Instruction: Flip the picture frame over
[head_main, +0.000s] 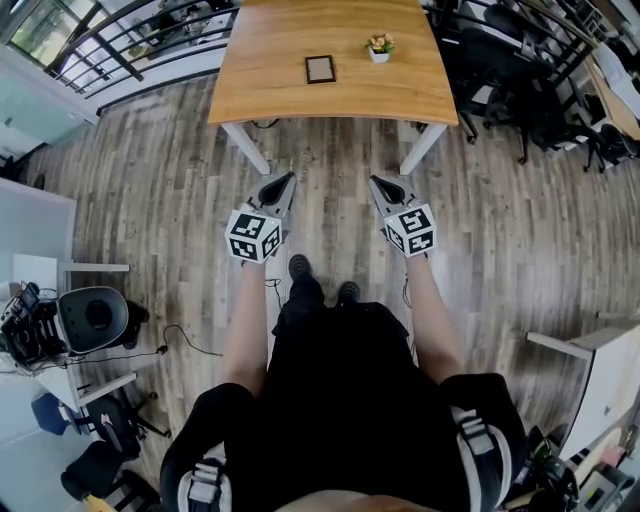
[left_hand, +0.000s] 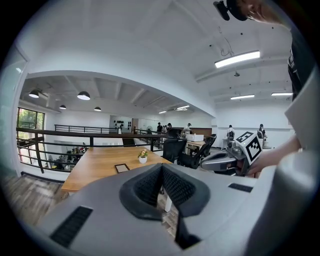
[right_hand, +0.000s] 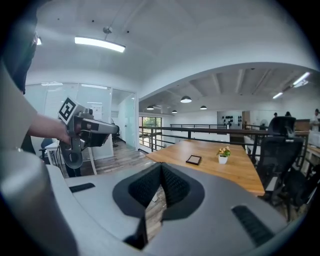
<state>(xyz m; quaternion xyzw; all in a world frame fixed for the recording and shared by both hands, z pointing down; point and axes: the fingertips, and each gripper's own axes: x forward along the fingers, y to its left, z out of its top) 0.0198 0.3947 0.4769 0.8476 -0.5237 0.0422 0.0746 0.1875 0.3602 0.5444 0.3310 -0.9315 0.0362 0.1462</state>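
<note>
A small dark picture frame (head_main: 320, 69) lies flat on the wooden table (head_main: 270, 80), well ahead of me. It also shows in the left gripper view as the picture frame (left_hand: 121, 168) and in the right gripper view as the picture frame (right_hand: 193, 160). My left gripper (head_main: 287, 178) and right gripper (head_main: 377, 182) hang side by side over the floor, short of the table's near edge. Both are shut with nothing between the jaws. The left gripper (left_hand: 161, 166) and the right gripper (right_hand: 161, 166) point roughly towards the table.
A small white pot with flowers (head_main: 379, 48) stands on the table right of the frame. Black office chairs (head_main: 520, 80) crowd the right side. A railing (head_main: 130, 40) runs at the far left. A white desk with a round device (head_main: 95, 318) sits at my left.
</note>
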